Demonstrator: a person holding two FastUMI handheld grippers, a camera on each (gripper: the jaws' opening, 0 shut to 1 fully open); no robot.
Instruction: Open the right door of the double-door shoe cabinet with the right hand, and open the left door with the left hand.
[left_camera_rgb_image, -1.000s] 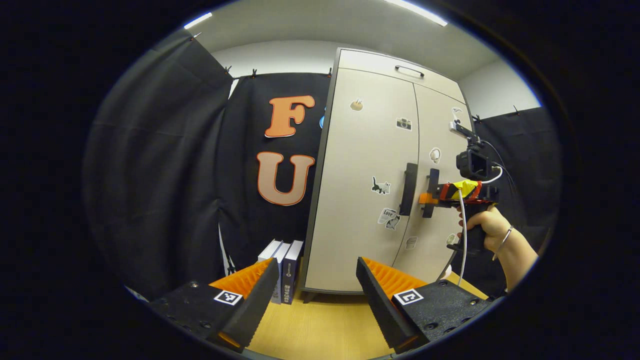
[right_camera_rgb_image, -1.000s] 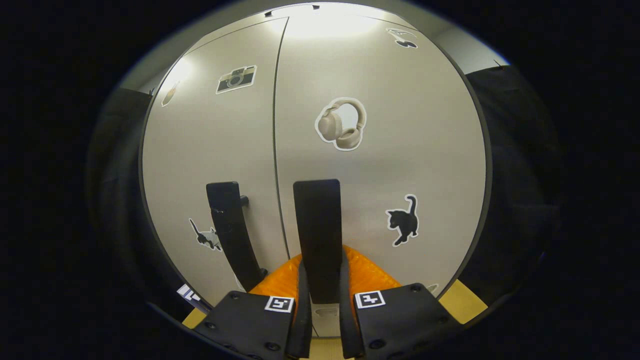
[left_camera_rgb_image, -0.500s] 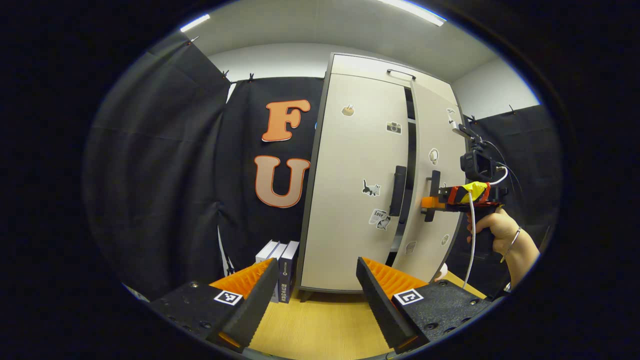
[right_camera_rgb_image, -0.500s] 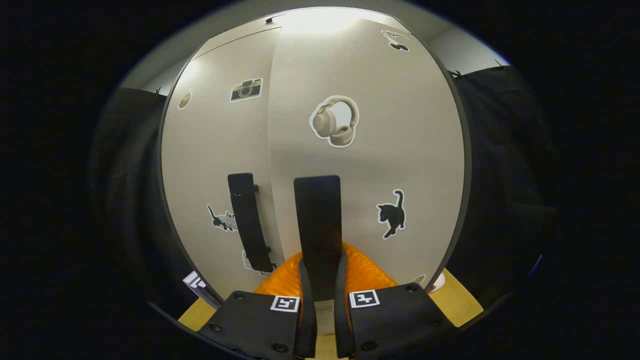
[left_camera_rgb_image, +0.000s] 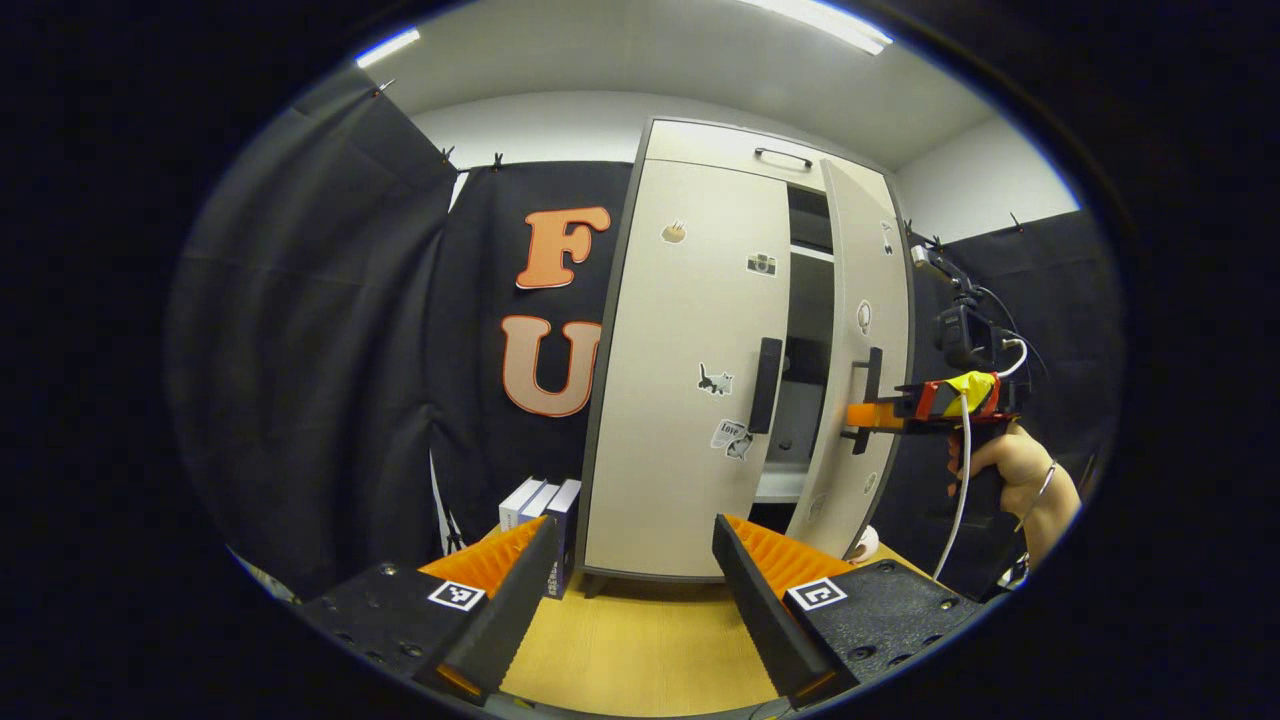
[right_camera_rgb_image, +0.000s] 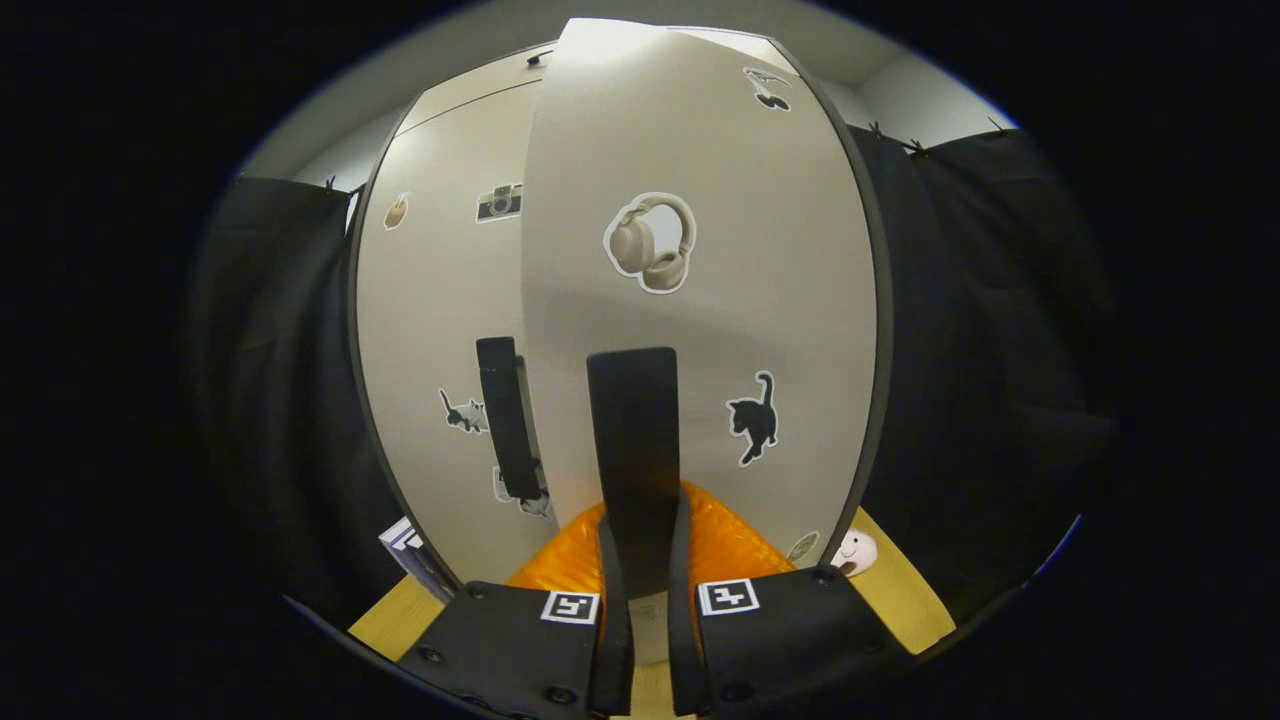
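In the right gripper view, my right gripper (right_camera_rgb_image: 640, 590) has its two fingers pressed onto the black handle of the right door (right_camera_rgb_image: 635, 450), one on each side, so the jaws are pinching that handle. The right door (right_camera_rgb_image: 700, 300) stands swung partway out from the cabinet, its free edge well forward of the left door (right_camera_rgb_image: 440, 300). Stickers show on the right door: a pair of headphones (right_camera_rgb_image: 648, 243) above the handle and a black cat (right_camera_rgb_image: 752, 418) to the side. The left door's handle (right_camera_rgb_image: 505, 415) stands upright just beyond the open edge, apart from my fingers.

From the left gripper view I see the whole shoe cabinet (left_camera_rgb_image: 730, 350) standing on the wooden floor (left_camera_rgb_image: 640, 640), against the black cloth wall. The left door (left_camera_rgb_image: 680, 370) is flush and closed, its handle (left_camera_rgb_image: 766, 385) untouched. The right door (left_camera_rgb_image: 858, 350) is ajar, with a dark gap and a shelf visible between the two doors. The right gripper (left_camera_rgb_image: 862, 415) is clamped on the right door handle, and a hand (left_camera_rgb_image: 1005, 470) holds its grip. My left gripper (left_camera_rgb_image: 635, 600) sits low and well apart from the cabinet, jaws spread wide with nothing between them. A few books (left_camera_rgb_image: 545, 515) stand upright on the floor just beside the cabinet's left side. A small white round thing (left_camera_rgb_image: 864, 543) lies near the cabinet's right foot; I cannot tell what it is.
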